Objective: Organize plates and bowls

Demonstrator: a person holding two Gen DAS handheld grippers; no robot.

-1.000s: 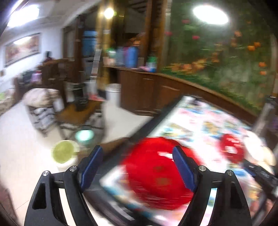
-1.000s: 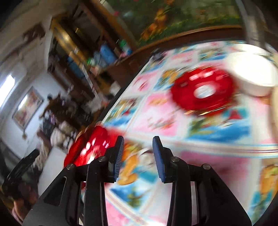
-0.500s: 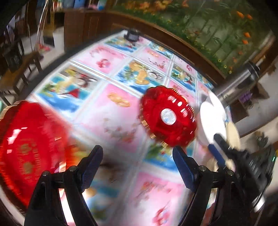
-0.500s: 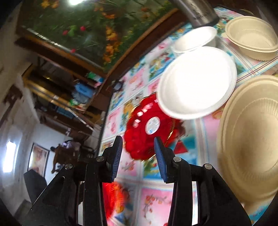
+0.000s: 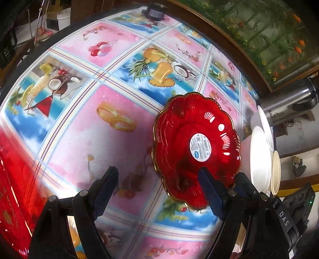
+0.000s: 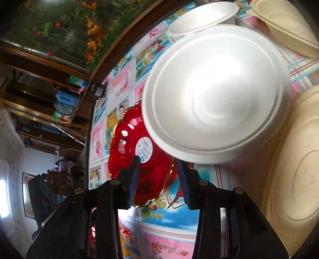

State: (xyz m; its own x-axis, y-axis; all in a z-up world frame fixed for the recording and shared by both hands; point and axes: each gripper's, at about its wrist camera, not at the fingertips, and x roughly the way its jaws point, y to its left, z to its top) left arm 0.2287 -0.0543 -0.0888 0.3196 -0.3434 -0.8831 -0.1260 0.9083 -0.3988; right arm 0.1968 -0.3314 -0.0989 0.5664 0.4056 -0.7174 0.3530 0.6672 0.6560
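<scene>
The left tool (image 5: 157,187) is hanging over the counter (image 5: 103,139) with its 2 fingers spread wide and nothing gripped between them; its right finger (image 5: 209,191) is showing in front of the near edge of the red scalloped plate (image 5: 191,147), and whether it touches the plate cannot be told. That plate, gold-rimmed and bearing a round white sticker (image 5: 200,147) at its centre, is lying on the colourful patterned cloth of the counter. At the left edge of the left wrist view a second red dish (image 5: 14,183) is lying blurred. To the right of the scalloped plate, white bowls (image 5: 259,155) and a cream bowl (image 5: 276,171) are sitting near the counter's edge, with a steel flask (image 5: 287,105) beyond them. The right tool (image 6: 158,175) is pointing down with its fingers set narrow and nothing pinched between them; the red scalloped plate (image 6: 127,151) is lying beyond its tips. A large white bowl (image 6: 215,95) is sitting just past the plate and overlapping its rim in this view, a smaller white bowl (image 6: 201,16) is sitting behind it, a cream bowl (image 6: 283,22) is at the upper right, and a cream plate (image 6: 295,175) is filling the right edge.
</scene>
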